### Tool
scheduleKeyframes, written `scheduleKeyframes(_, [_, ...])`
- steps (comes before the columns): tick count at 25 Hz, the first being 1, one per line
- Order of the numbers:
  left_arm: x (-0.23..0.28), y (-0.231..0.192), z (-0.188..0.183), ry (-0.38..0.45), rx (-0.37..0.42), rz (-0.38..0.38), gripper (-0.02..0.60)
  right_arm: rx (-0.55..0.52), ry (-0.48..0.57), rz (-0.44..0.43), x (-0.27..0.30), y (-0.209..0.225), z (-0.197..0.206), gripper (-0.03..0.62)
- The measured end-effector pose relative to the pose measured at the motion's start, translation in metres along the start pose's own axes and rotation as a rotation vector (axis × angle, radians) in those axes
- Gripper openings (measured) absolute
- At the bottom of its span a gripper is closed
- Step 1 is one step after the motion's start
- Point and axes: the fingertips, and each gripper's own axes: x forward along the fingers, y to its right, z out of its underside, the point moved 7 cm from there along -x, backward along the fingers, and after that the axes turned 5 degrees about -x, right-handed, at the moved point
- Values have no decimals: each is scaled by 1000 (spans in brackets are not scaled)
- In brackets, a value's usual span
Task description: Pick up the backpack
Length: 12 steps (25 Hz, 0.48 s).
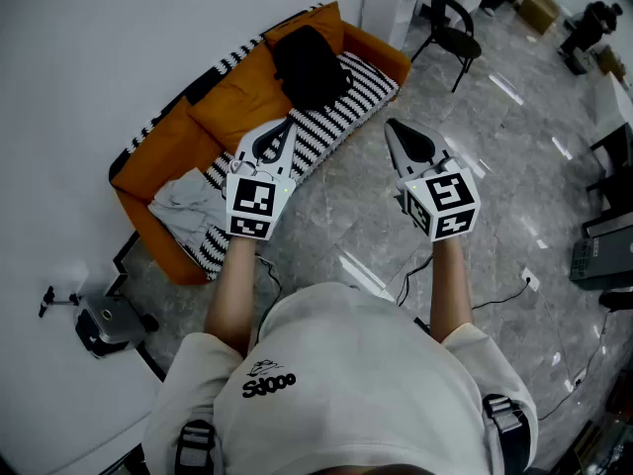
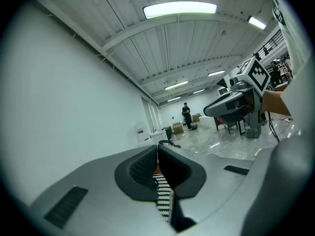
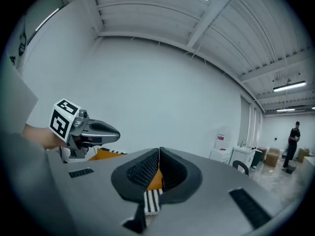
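Spotter: Your white shirt [image 1: 346, 374] is filling the bottom of the head view. Both forearms are reaching out ahead of it, above the grey marbled floor [image 1: 495, 176].

Logger: Your left gripper [image 2: 157, 150] is showing its jaws pressed together, nothing between them. Only a strip of the striped cover [image 2: 164, 195] is peeking through below the pads.

Spotter: Same for your right gripper [image 3: 159, 154]: jaws are meeting edge to edge, carrying nothing. You are holding both roughly level, side by side and apart from each other.

Logger: The backpack [image 1: 309, 65], black, is lying on the orange sofa [image 1: 163, 151] toward its far end. It is resting on the striped cover and against an orange back cushion [image 1: 242, 92]. Neither gripper is touching it. In the head view your left one is showing before the sofa's middle, your right one over the floor beside the sofa.

Spotter: A grey cloth [image 1: 188, 201] is lying crumpled at the sofa's near end. A black chair [image 1: 450, 28] is standing well beyond the sofa.
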Motion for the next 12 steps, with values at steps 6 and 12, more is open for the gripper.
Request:
scheduleKeyframes(6, [6,3,0,-8,3,-2,23,8,8,-22,2,5,4,35])
scheduleKeyframes(12, [14,11,4,-19,3,-12,23,49,13,-29,5,14,18,36])
